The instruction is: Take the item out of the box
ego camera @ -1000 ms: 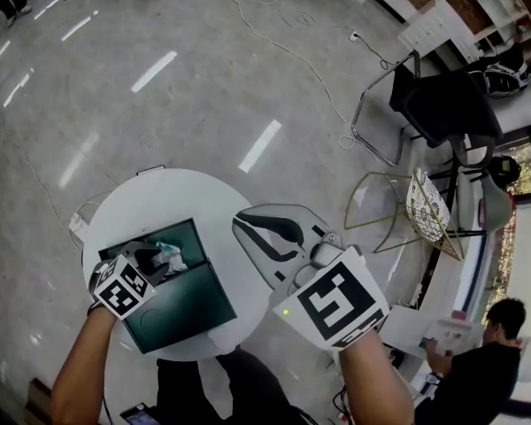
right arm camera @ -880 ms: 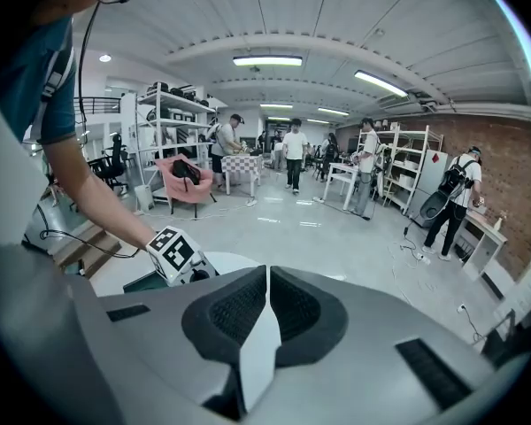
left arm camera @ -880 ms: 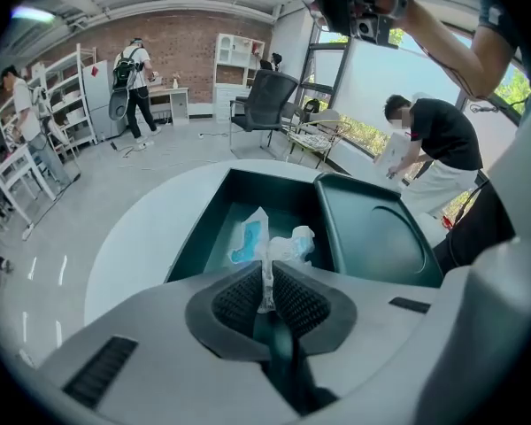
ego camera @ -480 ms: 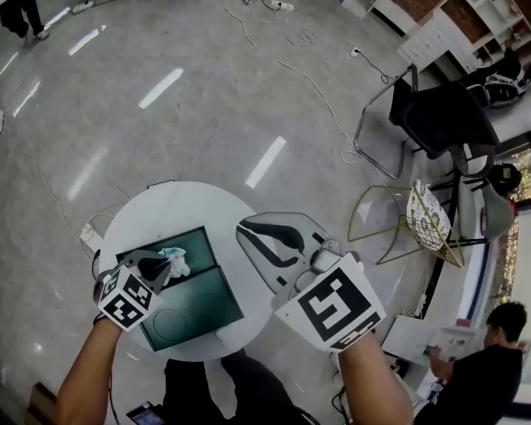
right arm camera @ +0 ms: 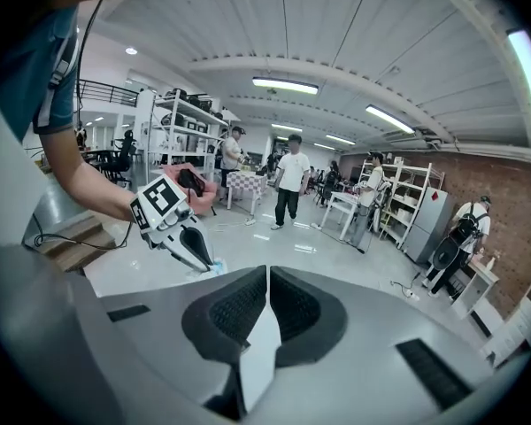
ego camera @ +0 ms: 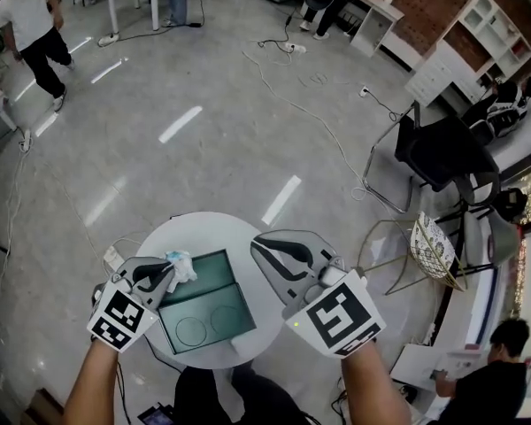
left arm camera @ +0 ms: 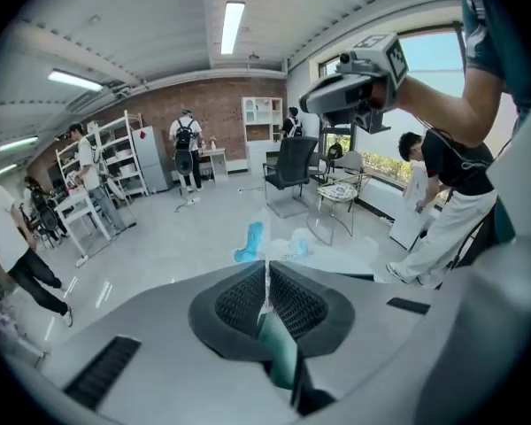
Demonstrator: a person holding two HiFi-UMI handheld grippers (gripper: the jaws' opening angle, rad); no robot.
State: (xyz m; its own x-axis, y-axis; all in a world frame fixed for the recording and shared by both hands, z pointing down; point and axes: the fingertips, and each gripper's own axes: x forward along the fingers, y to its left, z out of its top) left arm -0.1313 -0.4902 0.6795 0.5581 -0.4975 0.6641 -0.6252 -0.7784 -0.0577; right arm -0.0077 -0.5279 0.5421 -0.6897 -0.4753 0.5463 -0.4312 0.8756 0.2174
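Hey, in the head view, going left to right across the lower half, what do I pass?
Left tongs gripping the item → box → right tongs → wire chair → person in black.

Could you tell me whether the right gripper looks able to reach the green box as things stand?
Probably yes: the right gripper hangs close beside the green box, with nothing between them, though its jaws are shut.
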